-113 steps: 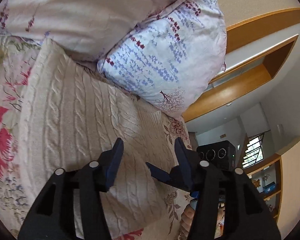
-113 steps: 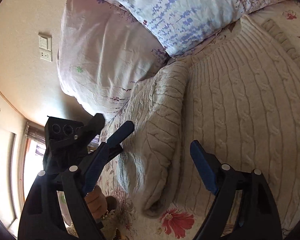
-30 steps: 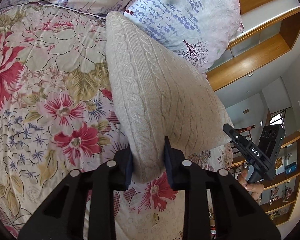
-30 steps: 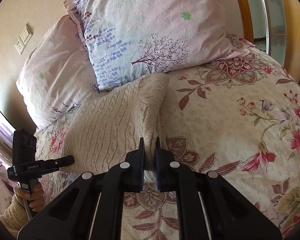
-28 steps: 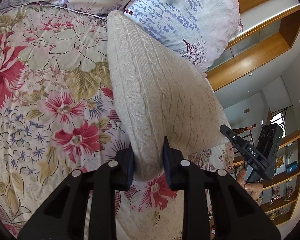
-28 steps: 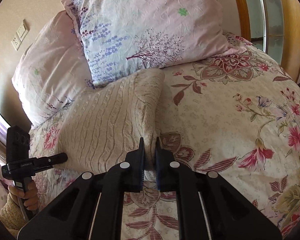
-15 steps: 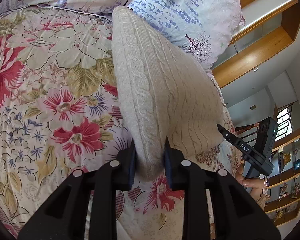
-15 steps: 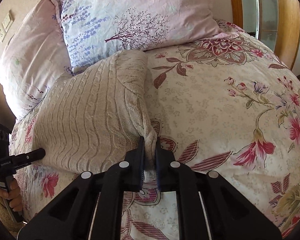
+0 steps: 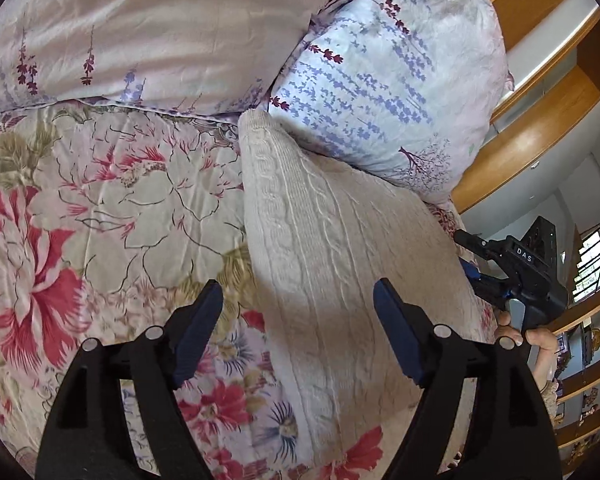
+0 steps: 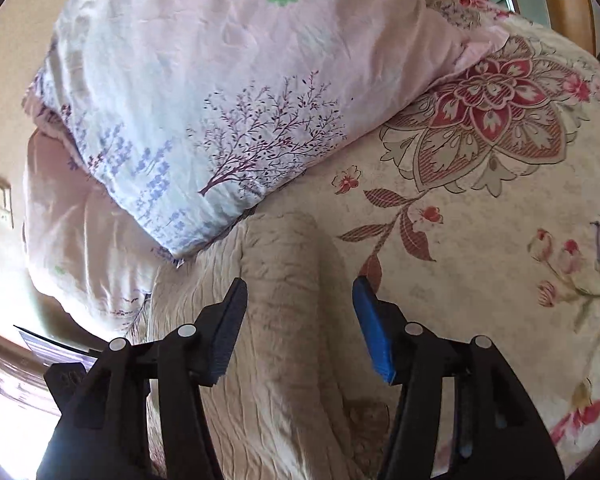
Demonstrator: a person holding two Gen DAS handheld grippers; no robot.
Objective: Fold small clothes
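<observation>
Lying folded on the flowered bedspread (image 9: 100, 208), the cream cable-knit sweater (image 9: 332, 264) now shows as a long doubled slab, its far end tucked against the lavender-print pillow (image 9: 384, 80) at the head of the bed. In the right wrist view the same sweater (image 10: 284, 320) has a rounded folded edge running away from the camera toward that pillow (image 10: 204, 92). Judging from this, at least one lengthwise fold is done; a crosswise fold to make a compact packet, and some smoothing, probably remain.

The left tongs (image 9: 296, 312) are spread wide and hold nothing, one finger over the bedspread, the other over the knit, hovering above the near part of the sweater's left edge. The right tongs (image 10: 300, 312) are likewise wide apart and empty, straddling the rolled edge from above; whether the fingers touch the knit I cannot tell. From the left wrist view the right tongs (image 9: 516, 264) appear past the sweater's far side, gripped by the person's hand (image 9: 536, 336). Both tools point toward the pillows.
</observation>
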